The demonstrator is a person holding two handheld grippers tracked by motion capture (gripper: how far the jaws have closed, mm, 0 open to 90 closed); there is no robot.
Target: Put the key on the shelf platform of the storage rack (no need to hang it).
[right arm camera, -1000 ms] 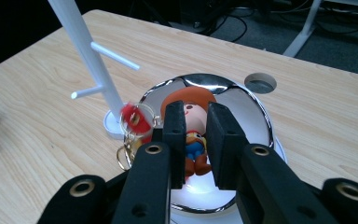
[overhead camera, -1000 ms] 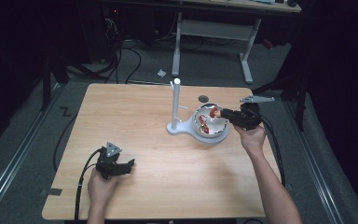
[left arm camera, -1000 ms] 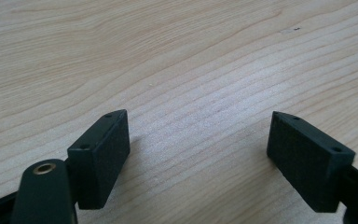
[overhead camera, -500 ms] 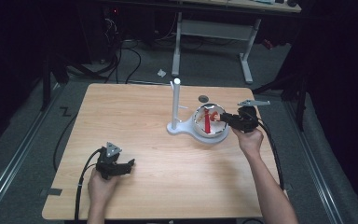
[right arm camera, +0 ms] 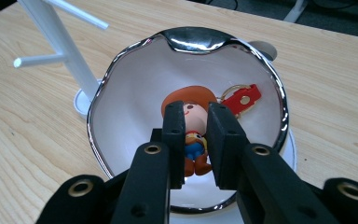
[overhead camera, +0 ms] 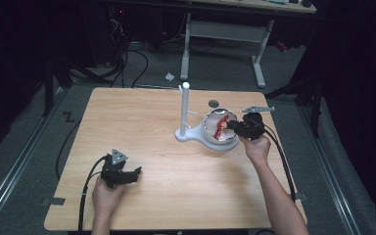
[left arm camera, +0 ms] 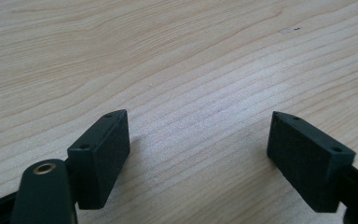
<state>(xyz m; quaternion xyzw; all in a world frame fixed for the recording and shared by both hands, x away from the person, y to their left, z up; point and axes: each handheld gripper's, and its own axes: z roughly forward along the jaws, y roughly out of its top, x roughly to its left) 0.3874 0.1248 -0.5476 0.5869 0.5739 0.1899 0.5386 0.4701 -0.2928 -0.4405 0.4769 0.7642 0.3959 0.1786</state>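
Silver-rimmed bowl (right arm camera: 121, 93), right claw (right arm camera: 196, 122) gripping figure keychain (right arm camera: 193, 114)

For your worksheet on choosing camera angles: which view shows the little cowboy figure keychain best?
The right gripper view. There the cowboy figure keychain lies close up inside the white bowl, clamped between the right gripper jaws, red tag visible. The high view gives a small red shape. The left gripper view faces bare tabletop.
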